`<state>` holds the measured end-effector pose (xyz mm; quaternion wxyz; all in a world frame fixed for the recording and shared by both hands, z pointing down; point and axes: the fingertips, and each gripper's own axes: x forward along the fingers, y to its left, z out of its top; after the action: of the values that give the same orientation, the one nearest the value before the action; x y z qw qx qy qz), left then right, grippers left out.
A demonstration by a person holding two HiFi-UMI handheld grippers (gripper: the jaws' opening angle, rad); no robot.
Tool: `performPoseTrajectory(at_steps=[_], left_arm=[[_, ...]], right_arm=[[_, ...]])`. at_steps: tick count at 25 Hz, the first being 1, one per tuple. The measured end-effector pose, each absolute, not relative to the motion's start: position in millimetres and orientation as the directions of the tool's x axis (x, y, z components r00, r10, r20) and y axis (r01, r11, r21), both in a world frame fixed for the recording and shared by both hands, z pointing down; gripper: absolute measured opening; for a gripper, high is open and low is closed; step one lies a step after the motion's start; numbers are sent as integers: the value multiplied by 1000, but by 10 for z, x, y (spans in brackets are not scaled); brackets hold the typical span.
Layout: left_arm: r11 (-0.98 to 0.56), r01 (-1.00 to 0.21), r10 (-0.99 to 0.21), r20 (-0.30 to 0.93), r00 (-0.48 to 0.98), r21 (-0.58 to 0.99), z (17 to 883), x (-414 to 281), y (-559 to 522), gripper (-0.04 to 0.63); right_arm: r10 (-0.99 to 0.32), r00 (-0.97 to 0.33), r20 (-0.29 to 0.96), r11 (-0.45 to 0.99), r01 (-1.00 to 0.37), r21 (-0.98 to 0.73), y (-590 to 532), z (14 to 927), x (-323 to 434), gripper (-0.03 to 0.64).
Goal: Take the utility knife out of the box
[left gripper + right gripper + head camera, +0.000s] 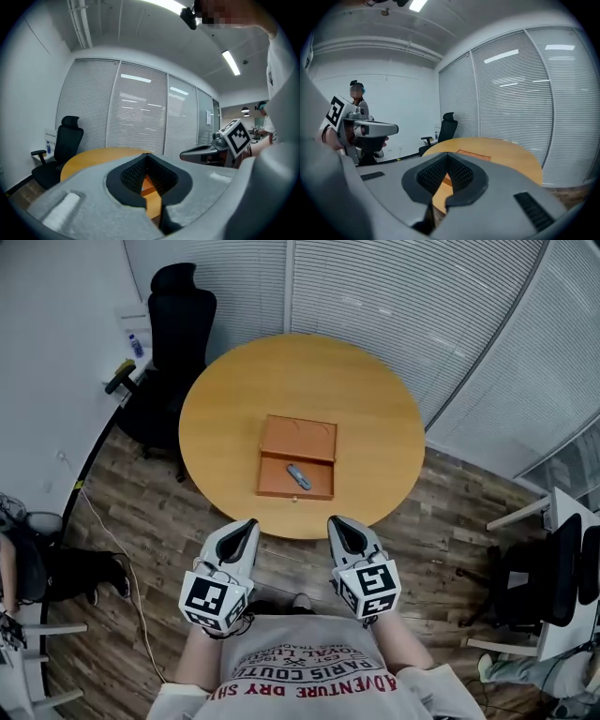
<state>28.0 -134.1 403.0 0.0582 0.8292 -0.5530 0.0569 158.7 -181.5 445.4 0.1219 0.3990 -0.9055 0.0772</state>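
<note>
1. Box (297, 457) is seen lying open near the middle of the round bench (225, 399); the utility knife (298, 477) is inside its nearer half, untouched
2. Left gripper (246, 527) and right gripper (338, 526) are held side by side, short of the bench edge and well apart from the box
3. Jaws of both grippers are noted as closed together, with nothing between them
4. Judged: removal not yet begun; reach, opening of the jaws, grasp and lift-out are all left

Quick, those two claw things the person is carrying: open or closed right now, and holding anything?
Left gripper: jaws closed, holding nothing.
Right gripper: jaws closed, holding nothing.
</note>
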Motion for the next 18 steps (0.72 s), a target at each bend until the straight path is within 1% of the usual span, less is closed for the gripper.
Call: performPoseTrajectory(at_steps=[5,8,13,18], left_arm=[[-380,-923,-907,173,385,65,4181,239,-1758,-5],[-409,-911,-894,178,412,52,4230,145,-2068,-5],[-470,-882,-863,186,469,46,4271,-145,-2616,-5],[-501,-863,-840,200,504,70,4361,-493,-3130,-5]], right_arm=[[-686,-659,309,682,-730,-41,-2189,4569,1469,8],[-671,-665,328,693,-720,-42,-2416,4661,1304,8],[-639,-665,387,702,-710,-63,-2826,4855,904,8],[-626,-626,466,679,-731,-69,-3237,5123,624,8]])
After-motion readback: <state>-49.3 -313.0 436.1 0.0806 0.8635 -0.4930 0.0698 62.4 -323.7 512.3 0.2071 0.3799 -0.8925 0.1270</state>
